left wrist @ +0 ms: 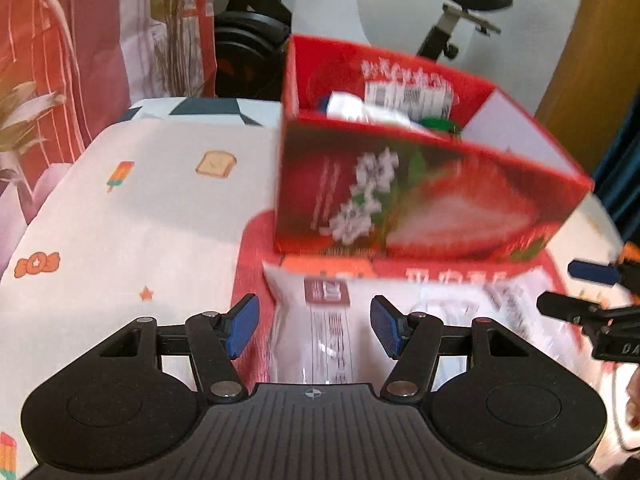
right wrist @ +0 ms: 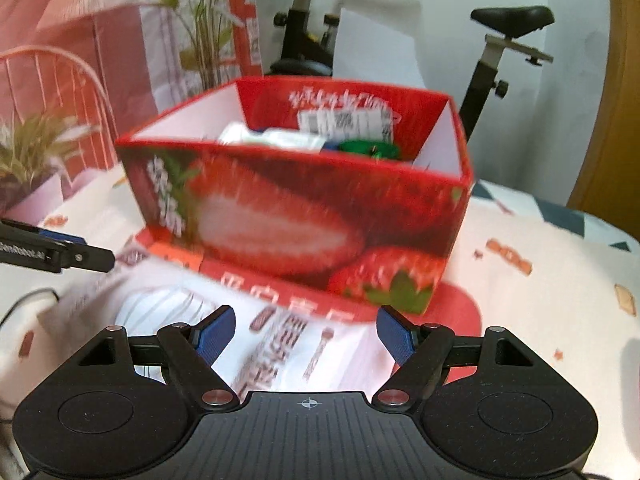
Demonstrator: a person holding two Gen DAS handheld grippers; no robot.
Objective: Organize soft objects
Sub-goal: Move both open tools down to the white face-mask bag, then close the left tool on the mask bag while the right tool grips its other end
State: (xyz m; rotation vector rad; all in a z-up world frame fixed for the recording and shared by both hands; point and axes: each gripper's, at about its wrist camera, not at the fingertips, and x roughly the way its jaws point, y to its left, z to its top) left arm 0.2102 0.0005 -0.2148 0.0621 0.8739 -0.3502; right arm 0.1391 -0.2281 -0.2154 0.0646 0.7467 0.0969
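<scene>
Left claw (left wrist: pixel 314 326) jaws wide, nothing gripped; the clear plastic pack (left wrist: pixel 320 332) with printed labels lies below and between its blue pads (left wrist: pixel 242 324), contact not discernible through blur. Right claw (right wrist: pixel 306 336) also wide and empty, hanging over the same pack (right wrist: pixel 280 344), right pad near the pack's right edge. Pack sits on a flat red sheet (left wrist: pixel 256 240) on the counter (left wrist: pixel 120 232), which carries a white cloth with small food prints. Red strawberry box (left wrist: pixel 420 200) stands open-topped on the sheet just behind the pack, its front wall close to both claws; white and green items (right wrist: pixel 360 148) inside. Open cloth to the left of the box up to the counter's left edge; more open cloth on the right side (right wrist: pixel 560 280). Exercise bike (left wrist: pixel 460 12) stands beyond the far edge.
</scene>
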